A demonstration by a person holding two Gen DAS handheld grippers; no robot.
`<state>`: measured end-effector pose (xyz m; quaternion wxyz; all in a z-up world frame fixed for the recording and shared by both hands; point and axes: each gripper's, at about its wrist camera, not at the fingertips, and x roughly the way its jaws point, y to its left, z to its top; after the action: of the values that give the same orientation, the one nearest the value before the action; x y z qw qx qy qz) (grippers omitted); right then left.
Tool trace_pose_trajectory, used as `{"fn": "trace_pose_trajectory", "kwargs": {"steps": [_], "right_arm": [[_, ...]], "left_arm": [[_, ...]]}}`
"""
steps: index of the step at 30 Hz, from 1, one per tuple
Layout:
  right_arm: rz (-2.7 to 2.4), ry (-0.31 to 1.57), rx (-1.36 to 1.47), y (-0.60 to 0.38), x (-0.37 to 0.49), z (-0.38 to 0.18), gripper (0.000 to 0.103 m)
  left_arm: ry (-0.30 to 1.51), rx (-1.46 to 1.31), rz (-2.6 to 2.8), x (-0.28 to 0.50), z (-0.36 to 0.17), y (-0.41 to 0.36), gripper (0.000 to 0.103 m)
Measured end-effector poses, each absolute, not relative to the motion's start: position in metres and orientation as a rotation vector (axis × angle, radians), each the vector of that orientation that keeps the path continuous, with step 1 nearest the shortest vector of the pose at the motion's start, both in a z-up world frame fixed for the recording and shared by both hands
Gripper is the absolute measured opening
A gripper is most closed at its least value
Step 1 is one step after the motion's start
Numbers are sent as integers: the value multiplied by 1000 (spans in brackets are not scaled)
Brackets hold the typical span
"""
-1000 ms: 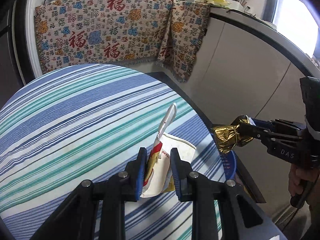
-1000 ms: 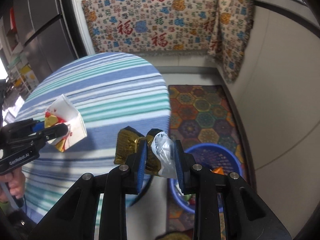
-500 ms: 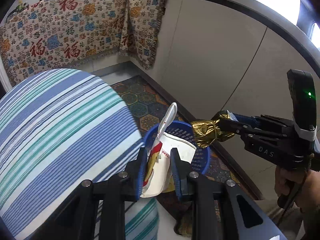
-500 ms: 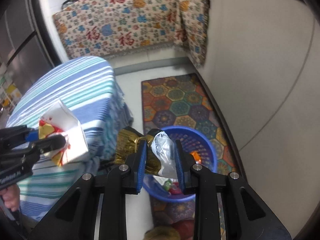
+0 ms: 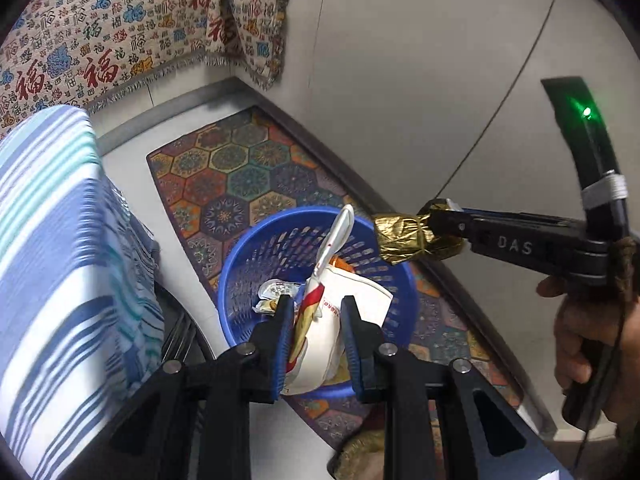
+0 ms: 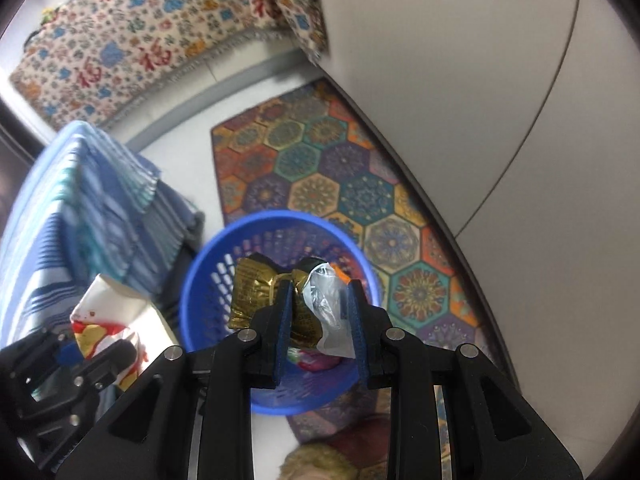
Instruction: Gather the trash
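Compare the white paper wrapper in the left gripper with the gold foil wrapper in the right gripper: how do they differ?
The white paper wrapper is pale with red and yellow print; the gold foil wrapper is shiny metallic gold. The white one stands up as a long folded sheet, while the gold one is crumpled into a short wad with clear plastic beside it. Shared: each is clamped in shut jaws, left gripper, right gripper, above the blue basket.

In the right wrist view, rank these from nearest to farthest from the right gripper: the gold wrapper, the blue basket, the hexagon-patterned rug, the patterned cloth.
1. gold wrapper, clamped in the right gripper.
2. blue basket, directly below the gripper.
3. hexagon-patterned rug, on the floor under and beyond the basket.
4. patterned cloth, hanging at the far wall, top left.
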<state>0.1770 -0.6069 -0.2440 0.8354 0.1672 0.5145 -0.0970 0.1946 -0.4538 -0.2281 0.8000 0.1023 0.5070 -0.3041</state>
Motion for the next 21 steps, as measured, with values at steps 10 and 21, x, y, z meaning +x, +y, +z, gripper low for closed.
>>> {"fn": "trace_pose_trajectory", "kwargs": {"steps": [10,21], "right_arm": [[-168,1125,502,-629,199,-295,67],[-222,985,500,-629,147,-212,103]], "left_arm": [[1122,252,-626,223,-284,-476,51],[995,164,-662,204,-192,-453,80]]}}
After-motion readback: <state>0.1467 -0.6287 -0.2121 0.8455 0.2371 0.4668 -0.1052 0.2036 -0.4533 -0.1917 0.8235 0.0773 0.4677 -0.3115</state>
